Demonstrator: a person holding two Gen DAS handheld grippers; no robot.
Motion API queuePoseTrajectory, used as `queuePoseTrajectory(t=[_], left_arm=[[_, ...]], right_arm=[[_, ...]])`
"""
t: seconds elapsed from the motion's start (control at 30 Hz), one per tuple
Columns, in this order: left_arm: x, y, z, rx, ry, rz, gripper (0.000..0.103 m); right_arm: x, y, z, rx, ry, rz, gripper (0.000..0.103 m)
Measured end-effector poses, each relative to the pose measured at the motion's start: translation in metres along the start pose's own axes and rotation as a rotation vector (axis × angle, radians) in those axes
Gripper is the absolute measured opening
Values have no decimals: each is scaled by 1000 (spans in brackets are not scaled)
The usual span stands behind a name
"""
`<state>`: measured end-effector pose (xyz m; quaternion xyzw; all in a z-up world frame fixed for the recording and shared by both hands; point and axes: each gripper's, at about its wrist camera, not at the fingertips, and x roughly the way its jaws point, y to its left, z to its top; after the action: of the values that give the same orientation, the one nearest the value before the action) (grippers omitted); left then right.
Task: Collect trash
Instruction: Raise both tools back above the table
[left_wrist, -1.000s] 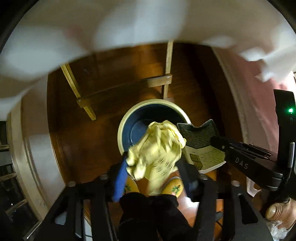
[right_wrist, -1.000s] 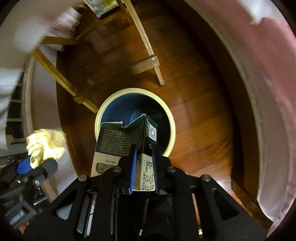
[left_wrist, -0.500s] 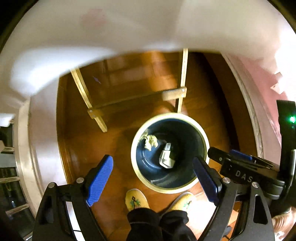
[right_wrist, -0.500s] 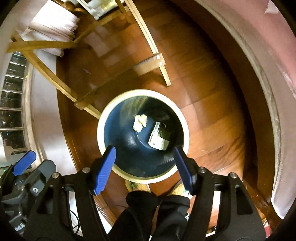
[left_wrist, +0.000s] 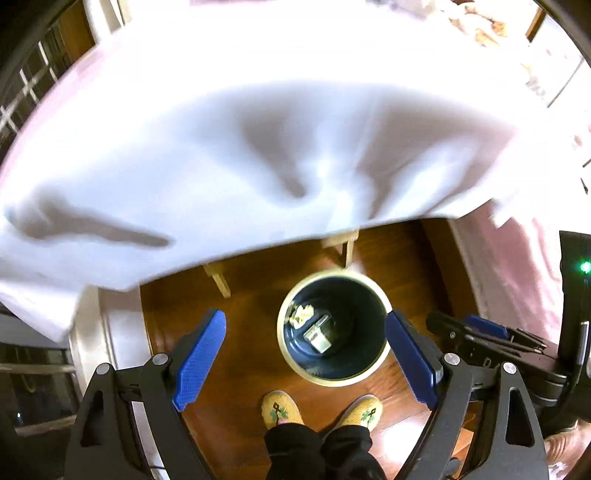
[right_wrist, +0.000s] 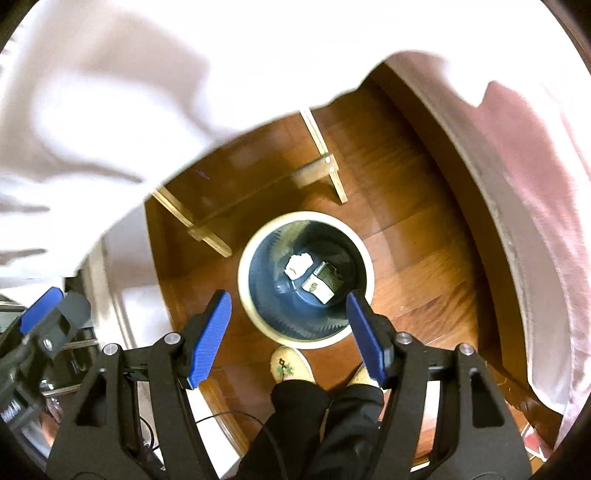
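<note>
A round bin (left_wrist: 295, 363) with a cream rim and dark blue inside stands on the wood floor; it also shows in the right wrist view (right_wrist: 258, 321). At its bottom lie a crumpled yellowish wad (left_wrist: 302, 314) (right_wrist: 298, 265) and a small dark carton (left_wrist: 318, 334) (right_wrist: 322, 282). My left gripper (left_wrist: 304, 349) is open and empty, high above the bin. My right gripper (right_wrist: 290, 326) is open and empty, also above the bin, and shows at the right edge of the left wrist view (left_wrist: 487, 334).
A white cloth (left_wrist: 258, 147) (right_wrist: 110, 92) hangs over the far side. Light wooden frame legs (right_wrist: 317, 173) stand behind the bin. The person's yellow slippers (left_wrist: 282, 408) are just in front of the bin. A pink cloth (right_wrist: 535, 184) hangs at the right.
Both grippers opened and dropped the yellow wad and the carton into the bin. Both have since risen higher, so the bin looks smaller and the white cloth fills more of the view.
</note>
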<state>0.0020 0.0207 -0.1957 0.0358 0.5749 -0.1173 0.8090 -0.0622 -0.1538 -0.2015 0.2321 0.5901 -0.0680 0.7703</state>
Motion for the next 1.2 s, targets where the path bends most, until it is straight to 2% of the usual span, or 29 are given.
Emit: queuePoseTrajectory(t=[0.2,0.4,0.57,0.73,0.87,1.07,1.2], left_arm=[[-90,6,40,62,-94,-39,89],[-165,14,76,109,-192,-85,89],[-216,27,107,117,-246,-83,89],[-243,40,133,118,-246,-118,89],[-254,47,151,128,-267,-115,89],[-259,54,181,107,-296,-102,89],[-250,57,206,68,-322,-43,89]], right_arm=[[-86,23,3,2,-51,23,62],[-175,55,12,-40,-158,10,62],[-233,89,28,-91,-256,-16,62],[-273,120,47,-134,-376,-37,62],[-293,135,66,-158,-443,-41,63],[-304,146,104,-206,-484,-38,64],[-292,146,145,-260,-492,-29,67]])
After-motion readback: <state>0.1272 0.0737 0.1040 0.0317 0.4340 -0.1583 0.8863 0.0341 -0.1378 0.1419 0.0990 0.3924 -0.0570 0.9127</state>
